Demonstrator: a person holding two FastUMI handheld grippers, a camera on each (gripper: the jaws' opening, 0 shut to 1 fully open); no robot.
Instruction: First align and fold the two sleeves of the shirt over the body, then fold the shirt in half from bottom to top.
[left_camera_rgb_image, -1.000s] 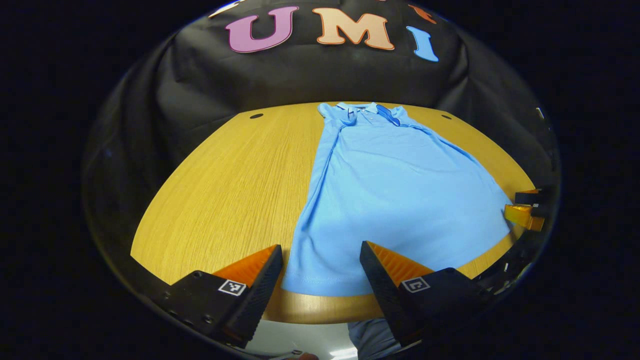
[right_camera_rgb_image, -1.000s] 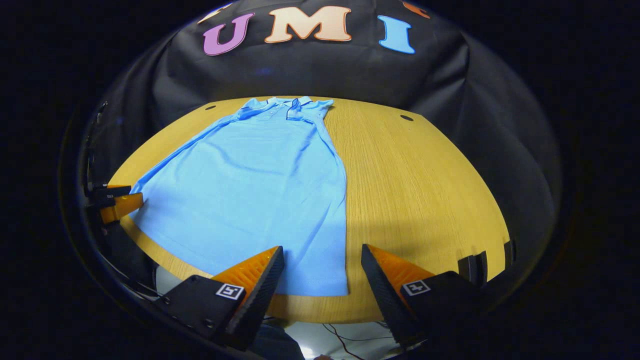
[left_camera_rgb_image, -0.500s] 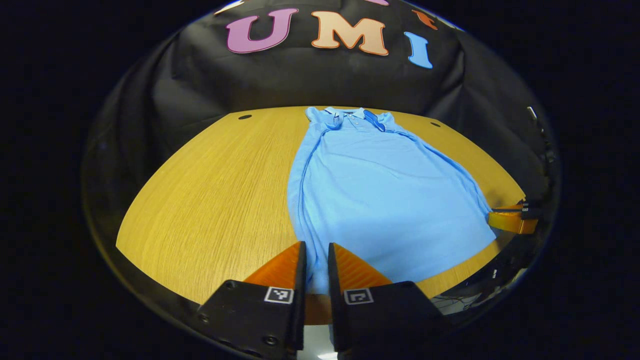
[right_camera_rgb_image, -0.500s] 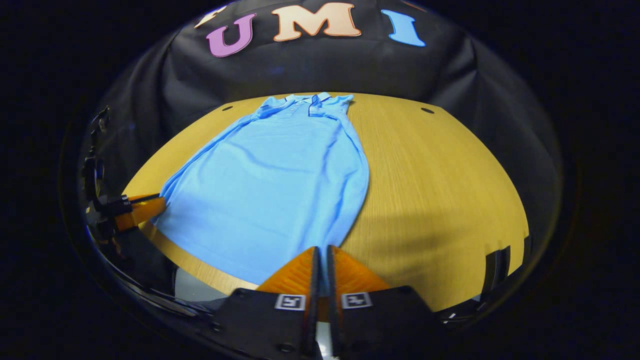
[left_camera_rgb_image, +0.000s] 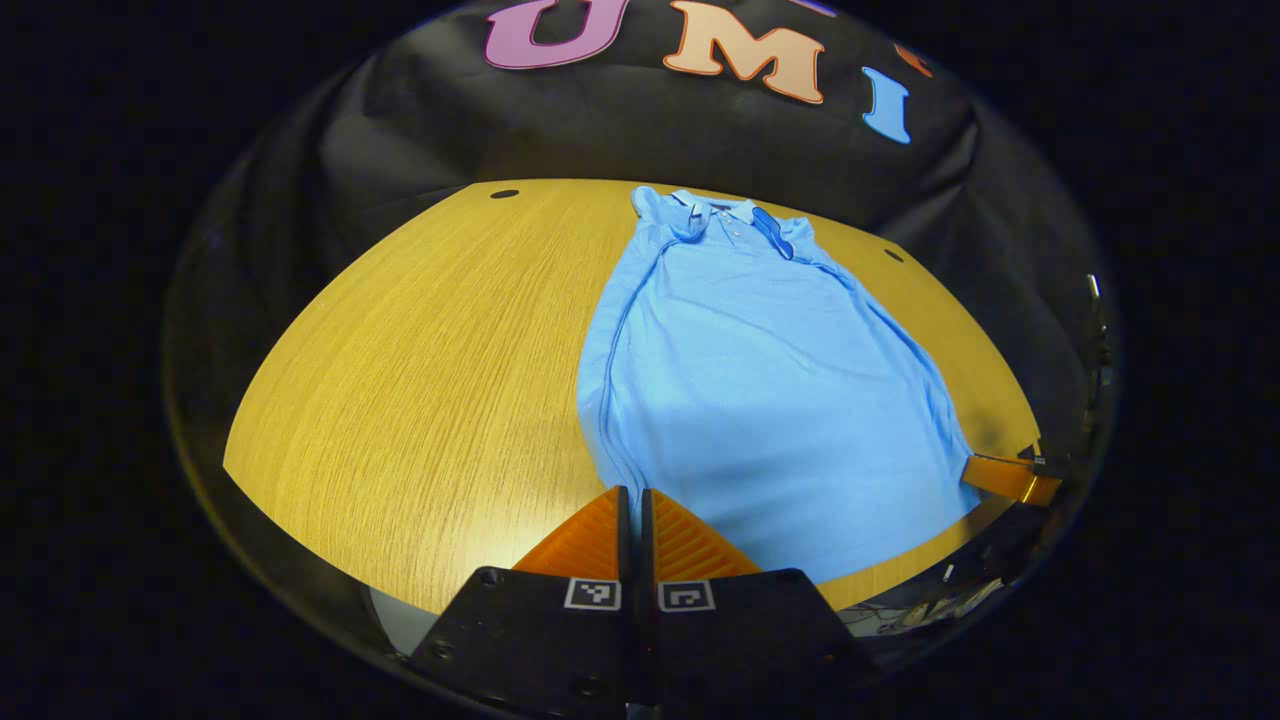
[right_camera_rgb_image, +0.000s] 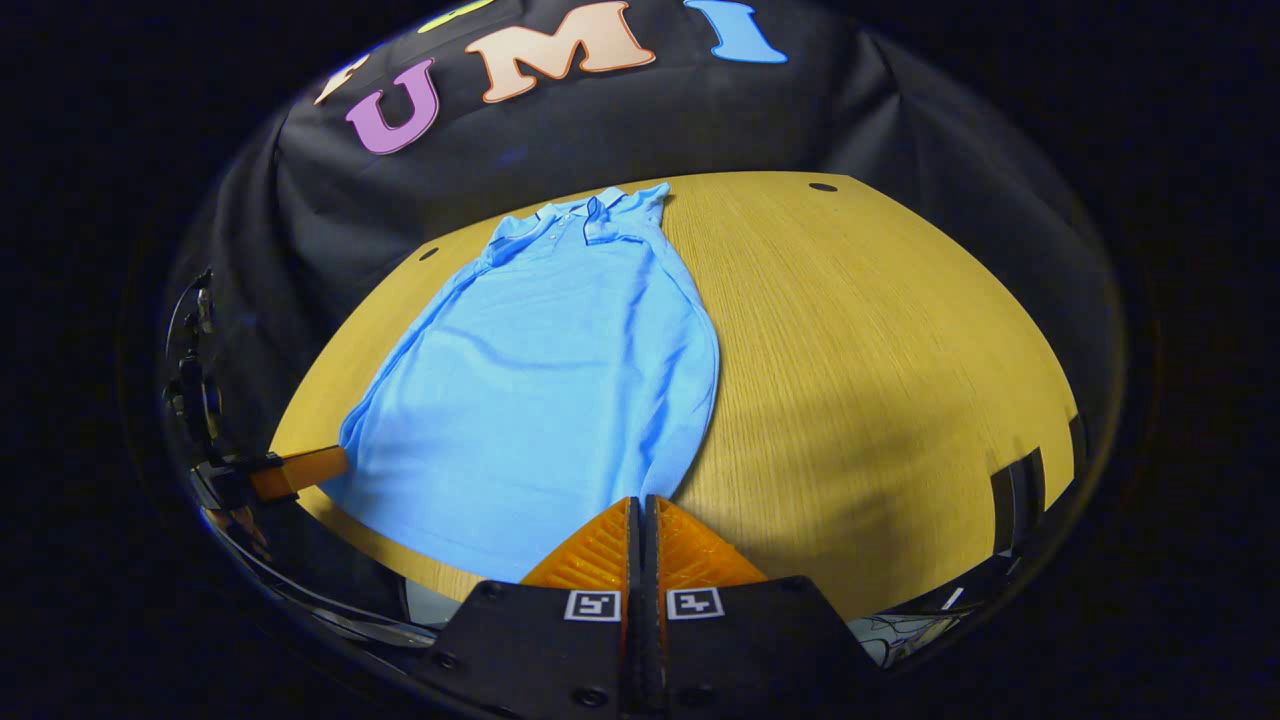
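Pinching shirt hem corners | left claw, right claw closed

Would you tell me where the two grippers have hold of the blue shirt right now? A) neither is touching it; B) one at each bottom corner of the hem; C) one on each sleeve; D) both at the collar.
B: the left gripper is pinched shut on one bottom corner of the blue shirt, and the right gripper on the other; the collar lies at the far end.
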